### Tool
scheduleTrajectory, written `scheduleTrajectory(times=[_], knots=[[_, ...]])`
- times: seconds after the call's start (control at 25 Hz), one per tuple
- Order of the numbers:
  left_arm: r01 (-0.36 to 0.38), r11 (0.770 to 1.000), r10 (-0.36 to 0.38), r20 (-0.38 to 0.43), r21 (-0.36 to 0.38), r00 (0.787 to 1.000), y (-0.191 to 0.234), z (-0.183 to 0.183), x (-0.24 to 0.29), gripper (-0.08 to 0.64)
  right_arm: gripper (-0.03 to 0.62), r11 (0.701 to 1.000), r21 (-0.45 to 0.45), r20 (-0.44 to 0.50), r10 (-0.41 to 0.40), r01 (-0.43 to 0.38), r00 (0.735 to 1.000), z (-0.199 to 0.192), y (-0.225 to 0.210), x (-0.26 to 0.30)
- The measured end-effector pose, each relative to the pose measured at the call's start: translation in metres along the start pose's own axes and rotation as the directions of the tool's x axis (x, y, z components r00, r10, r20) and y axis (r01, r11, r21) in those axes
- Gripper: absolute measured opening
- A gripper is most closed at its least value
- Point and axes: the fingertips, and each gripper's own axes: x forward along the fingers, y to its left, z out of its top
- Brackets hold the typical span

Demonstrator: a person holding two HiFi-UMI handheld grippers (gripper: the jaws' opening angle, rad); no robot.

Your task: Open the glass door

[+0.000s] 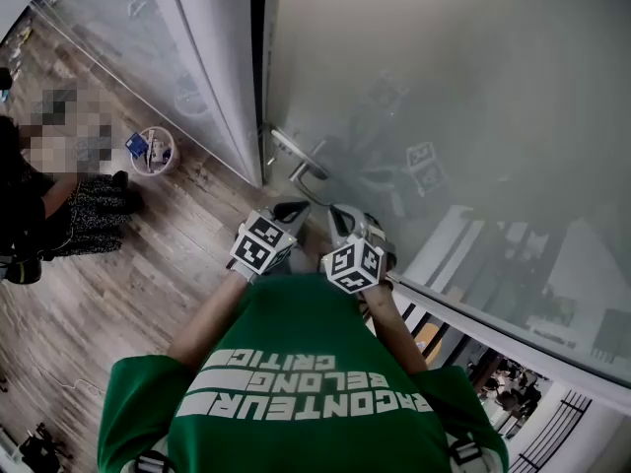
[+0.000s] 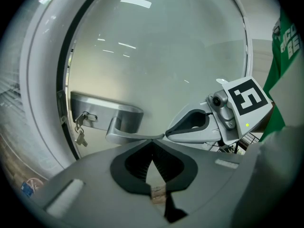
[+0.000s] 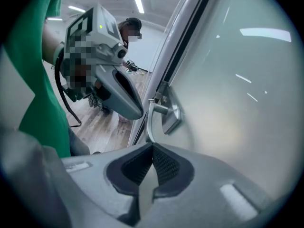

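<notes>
Pressing together at the tips, the right gripper (image 3: 152,146) jaws are empty, the tip touching the free end of the door handle (image 3: 150,120). Left gripper (image 2: 152,145) jaws likewise together, empty, just below that handle. The handle is mounted at the glass door's (image 1: 444,87) left edge.

At lower centre, the grey left gripper (image 2: 153,144) has its jaws together, tips just under the silver metal lever handle (image 2: 124,127) on the frosted glass door (image 2: 161,56). The right gripper (image 2: 168,134) sits at the lever's end.
</notes>
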Motion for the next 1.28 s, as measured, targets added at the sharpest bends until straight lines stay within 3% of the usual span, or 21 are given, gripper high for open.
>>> scheduleTrajectory(times=[0.44,0.56,0.64,0.8,0.92,1.28], knots=[[-0.023,1.0,0.023,-0.001,-0.011,1.0,0.004,-0.001,-0.003,0.015,0.007,0.999,-0.029,-0.033,0.013,-0.014,0.999,0.0,0.006,-0.001],[-0.018,1.0,0.018,0.004,-0.004,1.0,0.003,0.002,0.0,0.016,0.071,1.0,-0.017,-0.021,0.018,-0.019,1.0,0.003,0.008,-0.003],[-0.018,1.0,0.018,0.006,0.0,1.0,0.003,0.003,0.002,0.015,0.161,1.0,-0.02,-0.003,-0.002,0.002,1.0,0.007,0.004,-0.003],[-0.026,1.0,0.026,0.004,-0.01,1.0,0.006,0.003,0.005,0.016,0.15,0.999,-0.034,0.006,0.028,-0.028,1.0,0.015,0.004,0.009],[-0.033,0.999,0.033,-0.001,-0.008,0.999,0.007,0.003,0.005,0.016,0.084,0.998,-0.037,-0.004,0.057,-0.057,0.998,0.015,0.008,0.015],[-0.063,0.998,0.063,0.011,-0.01,0.998,0.016,0.007,0.006,0.016,0.078,0.997,-0.008,0.014,0.072,-0.072,0.997,0.013,0.002,0.019]])
